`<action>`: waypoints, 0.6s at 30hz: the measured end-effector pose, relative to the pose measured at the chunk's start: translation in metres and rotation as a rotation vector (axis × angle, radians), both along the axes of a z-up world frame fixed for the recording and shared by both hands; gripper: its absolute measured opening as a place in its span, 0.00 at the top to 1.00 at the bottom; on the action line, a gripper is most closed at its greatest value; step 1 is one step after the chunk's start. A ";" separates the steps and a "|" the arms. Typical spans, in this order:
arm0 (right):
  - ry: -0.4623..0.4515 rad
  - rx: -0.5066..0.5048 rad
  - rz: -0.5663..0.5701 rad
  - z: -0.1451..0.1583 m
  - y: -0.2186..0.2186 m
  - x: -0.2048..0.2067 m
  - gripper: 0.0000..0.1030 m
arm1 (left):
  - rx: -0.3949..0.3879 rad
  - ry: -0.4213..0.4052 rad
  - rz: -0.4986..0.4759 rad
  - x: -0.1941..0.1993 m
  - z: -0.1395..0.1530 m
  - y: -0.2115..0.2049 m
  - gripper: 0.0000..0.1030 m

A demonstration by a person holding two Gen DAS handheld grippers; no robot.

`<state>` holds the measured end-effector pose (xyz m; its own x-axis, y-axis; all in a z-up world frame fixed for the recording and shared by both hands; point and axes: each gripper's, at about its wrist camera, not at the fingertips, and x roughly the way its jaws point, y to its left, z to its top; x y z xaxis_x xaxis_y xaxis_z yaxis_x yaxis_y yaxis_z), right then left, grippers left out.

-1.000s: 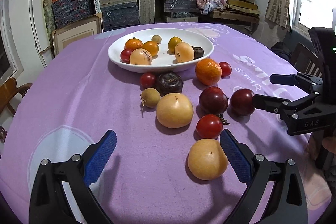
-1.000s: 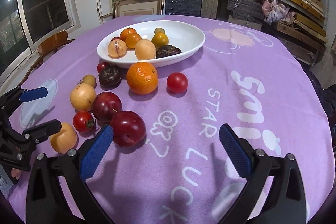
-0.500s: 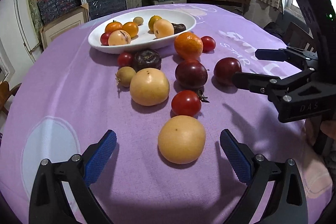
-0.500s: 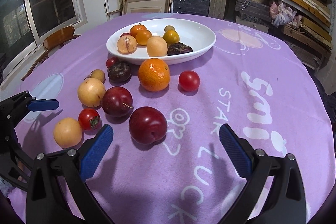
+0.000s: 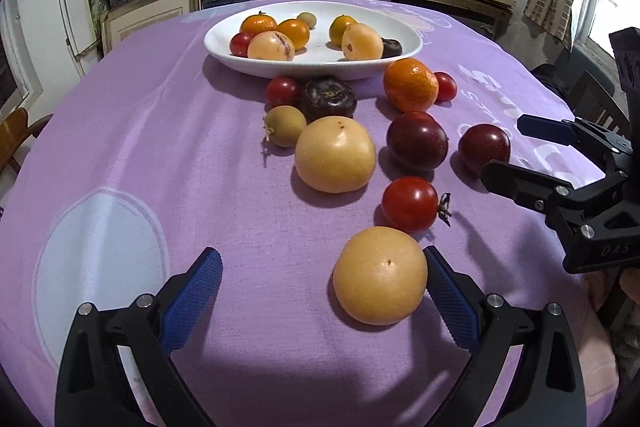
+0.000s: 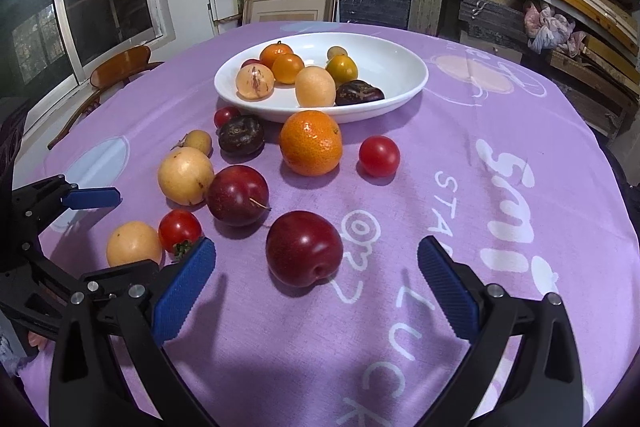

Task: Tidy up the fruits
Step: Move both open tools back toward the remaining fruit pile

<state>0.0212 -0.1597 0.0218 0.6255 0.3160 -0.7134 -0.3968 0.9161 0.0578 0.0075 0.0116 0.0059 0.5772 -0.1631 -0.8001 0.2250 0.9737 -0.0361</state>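
Since a second ago, our left tool (image 5: 322, 283) slid right; its ribbed blue pads gape, one just beside the smooth round yellow fruit (image 5: 380, 275) on the lilac woven cloth counter (image 5: 160, 131). Our right tool (image 6: 316, 267), spread, flanks the glossy dark-red plum (image 6: 304, 247).

A white oval bowl (image 6: 404, 89) holds about eight small fruits. Loose on the purple cloth beside it: an orange (image 6: 310, 142), two dark plums (image 6: 304, 247), tomatoes (image 5: 409, 203), two yellow fruits (image 5: 380, 275), possibly pears.
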 end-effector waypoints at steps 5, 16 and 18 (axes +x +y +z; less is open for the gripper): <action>-0.008 -0.001 0.022 0.000 0.004 0.001 0.04 | 0.018 0.004 0.008 0.001 0.000 0.000 0.03; 0.034 0.026 0.056 -0.003 0.003 0.002 0.34 | 0.053 0.007 0.006 0.001 -0.002 -0.004 0.03; 0.038 0.042 0.049 -0.003 0.000 0.003 0.34 | 0.053 0.007 0.006 0.001 -0.002 -0.004 0.03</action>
<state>0.0237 -0.1595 0.0187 0.5811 0.3759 -0.7219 -0.4383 0.8919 0.1116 0.0081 0.0076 0.0043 0.5724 -0.1167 -0.8117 0.2188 0.9757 0.0141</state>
